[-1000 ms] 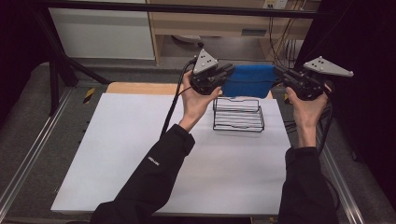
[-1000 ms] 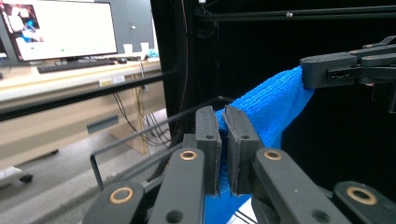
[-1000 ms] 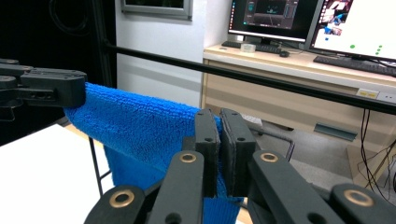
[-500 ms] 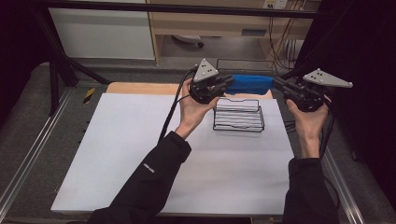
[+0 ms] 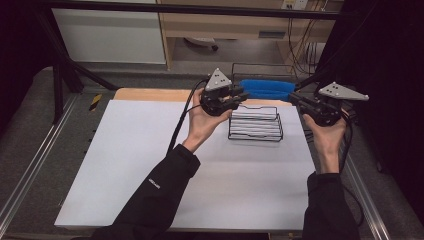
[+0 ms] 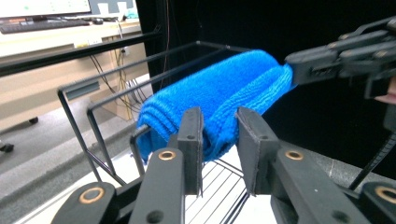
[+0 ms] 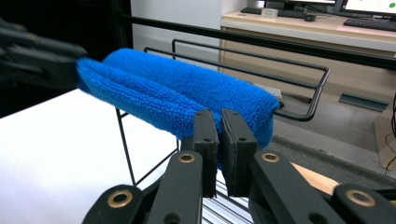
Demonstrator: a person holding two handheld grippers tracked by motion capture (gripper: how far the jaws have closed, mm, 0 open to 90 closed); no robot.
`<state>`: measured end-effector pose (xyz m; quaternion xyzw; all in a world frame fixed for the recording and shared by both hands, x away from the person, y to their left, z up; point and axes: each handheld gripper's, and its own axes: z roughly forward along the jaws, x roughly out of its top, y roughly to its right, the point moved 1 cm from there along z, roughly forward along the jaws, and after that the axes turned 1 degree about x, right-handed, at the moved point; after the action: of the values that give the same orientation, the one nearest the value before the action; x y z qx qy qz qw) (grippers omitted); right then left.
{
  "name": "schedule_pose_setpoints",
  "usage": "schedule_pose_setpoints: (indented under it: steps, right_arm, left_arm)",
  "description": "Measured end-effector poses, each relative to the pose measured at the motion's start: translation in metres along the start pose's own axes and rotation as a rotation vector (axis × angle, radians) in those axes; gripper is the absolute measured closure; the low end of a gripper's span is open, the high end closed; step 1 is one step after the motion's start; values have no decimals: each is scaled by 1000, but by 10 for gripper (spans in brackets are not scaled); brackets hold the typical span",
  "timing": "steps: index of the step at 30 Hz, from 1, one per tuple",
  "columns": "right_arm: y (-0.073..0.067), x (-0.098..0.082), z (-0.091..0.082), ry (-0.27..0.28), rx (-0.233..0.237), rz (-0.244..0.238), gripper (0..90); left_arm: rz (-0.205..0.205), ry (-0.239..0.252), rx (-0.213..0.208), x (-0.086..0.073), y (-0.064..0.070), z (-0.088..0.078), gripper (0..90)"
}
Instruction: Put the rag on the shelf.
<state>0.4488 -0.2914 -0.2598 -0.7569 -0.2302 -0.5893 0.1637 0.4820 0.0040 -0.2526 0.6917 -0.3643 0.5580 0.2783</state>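
Observation:
A blue towel [image 5: 265,89] lies folded over the back top rail of a black wire rack [image 5: 255,125] on the white table. My left gripper [image 5: 242,95] is at the towel's left end. Its jaws have just been opening and in the left gripper view [image 6: 219,135] they stand apart, the towel [image 6: 224,88] between them but not pressed. My right gripper [image 5: 295,97] holds the towel's right end. In the right gripper view [image 7: 218,126] its jaws are pinched on the towel's [image 7: 187,93] lower fold.
The white table top [image 5: 150,165] stretches wide to the left and front of the rack. A wooden strip [image 5: 150,94] runs along its back edge. Metal rails [image 5: 30,165] flank the table, and a small yellow-black object [image 5: 95,101] lies at the left.
Both hands have sunk with the towel, which now rests folded over the rack's rail instead of hanging spread between them. The left jaws have parted.

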Motion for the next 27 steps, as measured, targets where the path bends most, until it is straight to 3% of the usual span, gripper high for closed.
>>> schedule_pose_setpoints:
  steps: [8, 13, 21, 27]
  right_arm:
    - [0, -6, 4, -19, 3, -20, 846]
    - [1, -8, 6, -19, 4, -24, 822]
    - [3, -14, 3, -4, 23, 8, 734]
    - [0, -17, 5, -39, 51, 34, 863]
  left_arm:
    - [-28, 8, -25, 11, 2, -2, 765]
    - [-10, -97, -25, 1, 6, 9, 869]
    - [-10, -158, 4, -16, 0, 22, 899]
    - [-2, -171, 17, -26, -1, 30, 899]
